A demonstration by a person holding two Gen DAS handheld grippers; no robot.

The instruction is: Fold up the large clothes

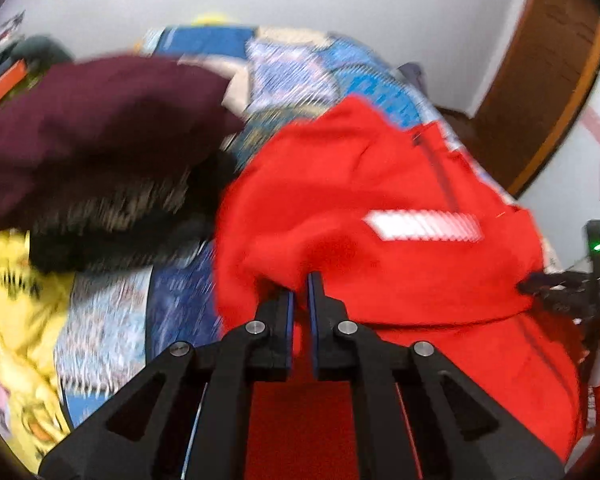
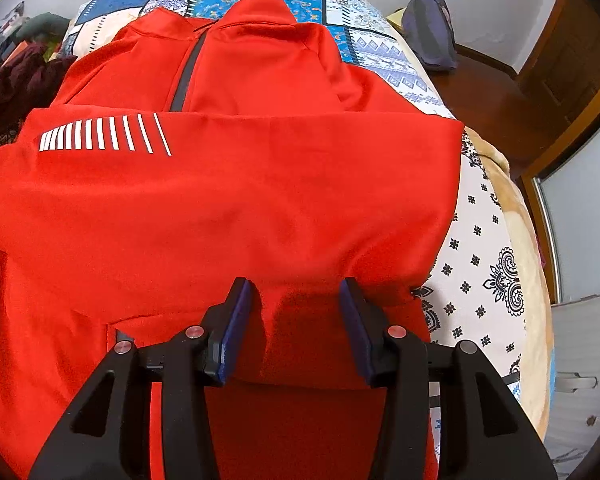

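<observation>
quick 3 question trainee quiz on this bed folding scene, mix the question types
1. True or false: the left gripper is pinching a fold of the red zip-neck jacket with the white striped patch.
2. Multiple choice: the jaws of the right gripper are
A. clamped flat together
B. standing apart over red fabric
C. holding the dark maroon garment
3. Short answer: what lies under the jacket?

Key
1. True: its jaws are nearly together with red cloth bunched at the tips.
2. B
3. The blue and white patchwork-print bedspread.
</observation>
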